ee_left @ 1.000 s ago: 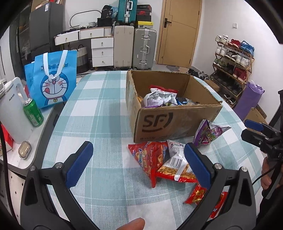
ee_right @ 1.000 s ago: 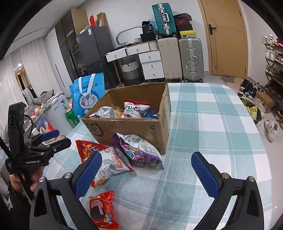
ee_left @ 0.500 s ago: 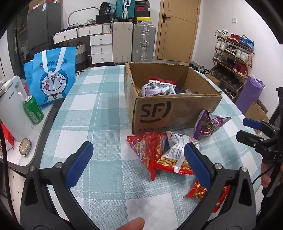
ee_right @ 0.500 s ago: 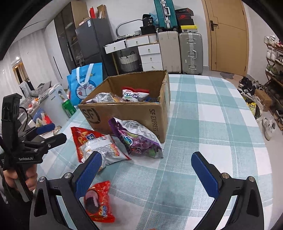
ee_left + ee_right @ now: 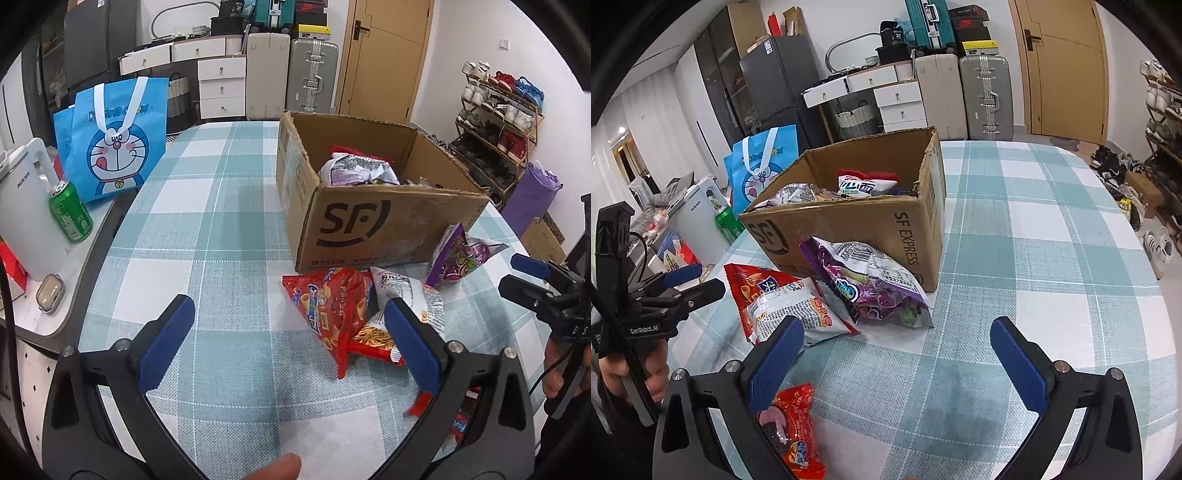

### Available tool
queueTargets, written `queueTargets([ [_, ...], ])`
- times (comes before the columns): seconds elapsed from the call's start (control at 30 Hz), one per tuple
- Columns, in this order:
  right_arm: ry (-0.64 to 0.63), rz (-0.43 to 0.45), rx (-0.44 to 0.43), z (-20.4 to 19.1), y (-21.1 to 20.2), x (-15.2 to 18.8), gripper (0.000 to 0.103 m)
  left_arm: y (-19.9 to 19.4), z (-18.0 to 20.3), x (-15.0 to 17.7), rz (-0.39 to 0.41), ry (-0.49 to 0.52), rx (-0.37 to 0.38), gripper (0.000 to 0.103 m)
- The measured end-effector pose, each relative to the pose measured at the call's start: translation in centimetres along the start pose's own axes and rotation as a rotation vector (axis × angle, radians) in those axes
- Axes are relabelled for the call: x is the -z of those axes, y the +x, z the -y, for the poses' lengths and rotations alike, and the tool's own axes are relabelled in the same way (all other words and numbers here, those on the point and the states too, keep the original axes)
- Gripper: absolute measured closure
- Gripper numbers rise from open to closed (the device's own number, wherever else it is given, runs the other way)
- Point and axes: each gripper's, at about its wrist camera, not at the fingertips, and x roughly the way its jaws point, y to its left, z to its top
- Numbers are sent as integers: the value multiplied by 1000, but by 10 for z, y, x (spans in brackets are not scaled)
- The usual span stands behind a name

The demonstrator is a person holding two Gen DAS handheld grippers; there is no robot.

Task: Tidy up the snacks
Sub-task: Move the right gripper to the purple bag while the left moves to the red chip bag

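A checked teal and white tablecloth (image 5: 221, 229) covers the table; the left gripper (image 5: 288, 332) hovers low over it, jaws spread wide and empty; the right gripper (image 5: 897, 350) likewise gapes with nothing between its pads; the cardboard box (image 5: 388, 221) stands open, holding several packets; just near of it lie a red bag (image 5: 332, 314), a white and red bag (image 5: 790, 314), a purple bag (image 5: 871, 284) and a small red packet (image 5: 794, 432).
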Motion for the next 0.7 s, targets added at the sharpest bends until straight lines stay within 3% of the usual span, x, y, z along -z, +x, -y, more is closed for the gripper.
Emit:
queueTargets([
  [0.27,-40,-3,55,-8,22,-12,1,15,-3,1,-24,-10,-7,1],
  [0.7,-61,-17,55,-17,51,-13,1,26,-10,0,-38,-24,-25,1],
])
